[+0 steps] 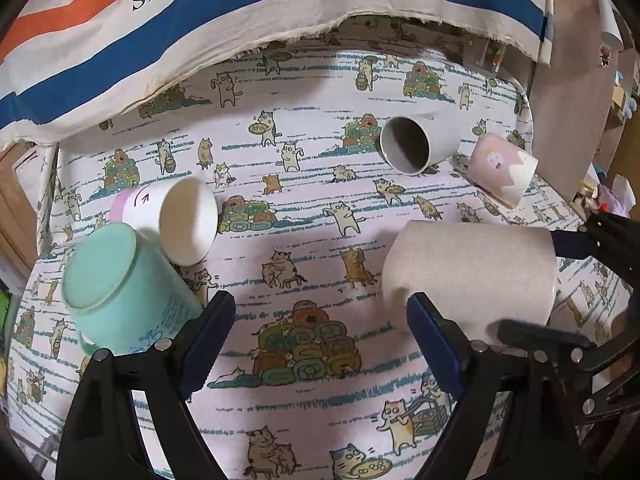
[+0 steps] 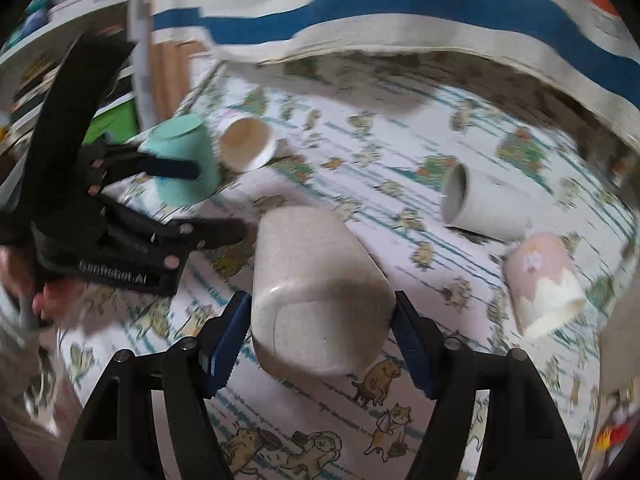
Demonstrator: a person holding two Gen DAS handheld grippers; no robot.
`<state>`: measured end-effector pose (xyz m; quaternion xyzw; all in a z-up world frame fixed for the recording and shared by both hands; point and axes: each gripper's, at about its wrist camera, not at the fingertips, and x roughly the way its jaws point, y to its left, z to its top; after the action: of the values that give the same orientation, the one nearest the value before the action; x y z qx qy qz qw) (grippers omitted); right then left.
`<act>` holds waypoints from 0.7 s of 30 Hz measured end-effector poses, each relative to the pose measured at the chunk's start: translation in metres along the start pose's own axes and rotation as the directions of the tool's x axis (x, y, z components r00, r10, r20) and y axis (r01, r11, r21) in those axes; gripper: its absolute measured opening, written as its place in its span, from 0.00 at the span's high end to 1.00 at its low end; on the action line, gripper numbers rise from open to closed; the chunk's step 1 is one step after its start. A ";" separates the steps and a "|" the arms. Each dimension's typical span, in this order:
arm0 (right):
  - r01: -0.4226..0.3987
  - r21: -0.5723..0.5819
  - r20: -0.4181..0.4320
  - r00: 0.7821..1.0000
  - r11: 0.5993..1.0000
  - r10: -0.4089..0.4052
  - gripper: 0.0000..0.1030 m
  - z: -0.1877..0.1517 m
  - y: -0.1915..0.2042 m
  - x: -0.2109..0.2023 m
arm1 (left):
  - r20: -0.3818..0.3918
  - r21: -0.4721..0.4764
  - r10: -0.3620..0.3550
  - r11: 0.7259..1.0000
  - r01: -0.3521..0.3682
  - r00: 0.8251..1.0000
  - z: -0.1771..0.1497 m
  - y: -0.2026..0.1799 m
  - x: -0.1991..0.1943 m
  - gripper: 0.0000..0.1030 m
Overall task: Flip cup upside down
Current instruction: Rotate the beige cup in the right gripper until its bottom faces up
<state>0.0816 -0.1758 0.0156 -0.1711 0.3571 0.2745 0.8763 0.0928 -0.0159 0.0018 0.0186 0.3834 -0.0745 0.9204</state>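
Note:
A speckled beige cup (image 2: 316, 296) sits between the fingers of my right gripper (image 2: 318, 334), which is shut on it; its base faces the camera and it is tilted above the table. The same cup shows in the left wrist view (image 1: 468, 276), held by the right gripper's finger (image 1: 576, 246). My left gripper (image 1: 320, 344) is open and empty, low over the cat-print tablecloth (image 1: 304, 220), between a mint cup (image 1: 124, 292) and the beige cup.
The mint cup stands upside down. A white paper cup (image 1: 176, 220), a grey cup (image 1: 420, 142) and a pink-and-cream cup (image 1: 504, 168) lie on their sides. A striped cloth (image 1: 200, 28) hangs at the back. The table edge is to the right.

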 end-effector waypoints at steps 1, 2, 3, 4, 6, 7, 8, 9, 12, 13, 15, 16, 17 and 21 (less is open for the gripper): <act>0.035 0.028 0.001 0.999 0.999 -0.035 0.31 0.001 0.000 -0.001 | 0.006 -0.003 -0.002 1.000 0.002 1.000 0.000 0.000 0.000 0.16; 0.054 0.048 0.002 0.999 0.997 -0.054 0.31 0.002 -0.001 -0.002 | 0.011 -0.005 -0.004 1.000 0.004 1.000 0.001 -0.001 0.001 0.16; 0.071 0.080 0.010 0.997 0.994 -0.072 0.32 0.004 -0.001 -0.004 | 0.016 -0.008 -0.007 1.000 0.007 1.000 0.001 -0.001 0.001 0.16; 0.077 0.101 0.015 0.997 0.992 -0.078 0.32 0.005 -0.002 -0.006 | 0.020 -0.011 -0.011 1.000 0.011 1.000 0.001 -0.001 0.002 0.16; 0.098 0.149 0.026 0.994 0.984 -0.103 0.32 0.006 -0.002 -0.009 | 0.029 -0.016 -0.020 1.000 0.020 0.999 0.002 -0.001 0.002 0.16; 0.100 0.160 0.033 0.994 0.982 -0.107 0.33 0.007 -0.002 -0.010 | 0.034 -0.020 -0.023 1.000 0.024 0.999 0.002 0.000 0.002 0.16; 0.109 0.163 0.035 0.993 0.981 -0.116 0.33 0.009 0.001 -0.010 | 0.040 -0.023 -0.025 0.999 0.026 0.999 0.002 0.000 0.002 0.16; 0.117 0.172 0.035 0.992 0.978 -0.125 0.33 0.009 0.002 -0.010 | 0.046 -0.027 -0.027 0.999 0.028 0.999 0.002 0.001 0.002 0.16; 0.136 0.208 0.037 0.988 0.969 -0.147 0.33 0.011 0.003 -0.009 | 0.069 -0.040 -0.031 0.999 0.034 0.997 0.001 0.005 0.001 0.16; 0.144 0.222 0.039 0.987 0.964 -0.156 0.33 0.012 0.003 -0.009 | 0.075 -0.044 -0.033 0.998 0.037 0.997 0.001 0.006 0.001 0.16; 0.154 0.235 0.046 0.985 0.960 -0.169 0.33 0.013 0.004 -0.010 | 0.091 -0.055 -0.041 0.997 0.046 0.995 0.000 0.008 0.000 0.16; 0.162 0.241 0.052 0.982 0.957 -0.179 0.33 0.013 0.005 -0.011 | 0.098 -0.059 -0.043 0.997 0.049 0.994 0.000 0.009 -0.001 0.16; 0.167 0.242 0.055 0.981 0.956 -0.186 0.33 0.014 0.006 -0.011 | 0.106 -0.062 -0.045 0.997 0.052 0.993 -0.001 0.010 -0.001 0.16; 0.177 0.267 0.064 0.978 0.947 -0.200 0.33 0.016 0.008 -0.010 | 0.130 -0.078 -0.041 0.996 0.051 0.991 -0.002 0.014 -0.001 0.16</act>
<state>0.0795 -0.1652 0.0334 -0.0757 0.3321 0.1478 0.9285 0.0930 -0.0021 0.0006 -0.0326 0.3265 -0.0810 0.9412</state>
